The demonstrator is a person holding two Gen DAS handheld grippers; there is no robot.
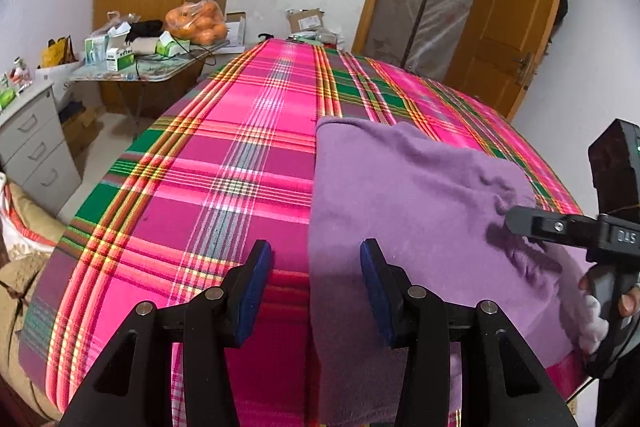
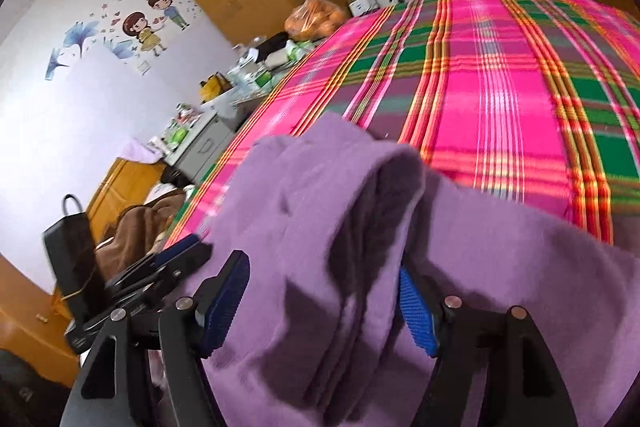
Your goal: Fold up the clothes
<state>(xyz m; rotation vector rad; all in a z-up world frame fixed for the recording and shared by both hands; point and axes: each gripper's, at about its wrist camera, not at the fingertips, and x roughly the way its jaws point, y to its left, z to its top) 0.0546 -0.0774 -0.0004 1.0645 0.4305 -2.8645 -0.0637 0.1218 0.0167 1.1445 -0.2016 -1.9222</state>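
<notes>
**Purple garment on the plaid bed, both grippers at its near edge**

A purple garment (image 1: 420,195) lies on a bed covered by a pink, green and yellow plaid sheet (image 1: 224,155), toward the right side of the bed in the left wrist view. It is partly folded — the far end is flat, while the cloth bunches into wrinkles near its right edge.

The left gripper (image 1: 316,291) hovers over the garment's left edge with its jaws apart; one blue-padded finger (image 1: 256,291) is over the sheet and the other is over the purple cloth, and nothing is held between them.

The right gripper (image 2: 324,303) has its jaws spread wide, with a thick roll of the purple garment (image 2: 352,211) lying between the blue pads (image 2: 416,311); the pads are not pressed together on it. In the left wrist view its black tip (image 1: 520,221) meets the bunched cloth, and a hand (image 1: 624,299) grips its handle.

Beyond the bed stands a cluttered bench (image 1: 132,71) with boxes and a bag of oranges (image 1: 198,21), a grey drawer unit (image 1: 32,143) to the left, and a wooden door (image 1: 516,27) on the right.
</notes>
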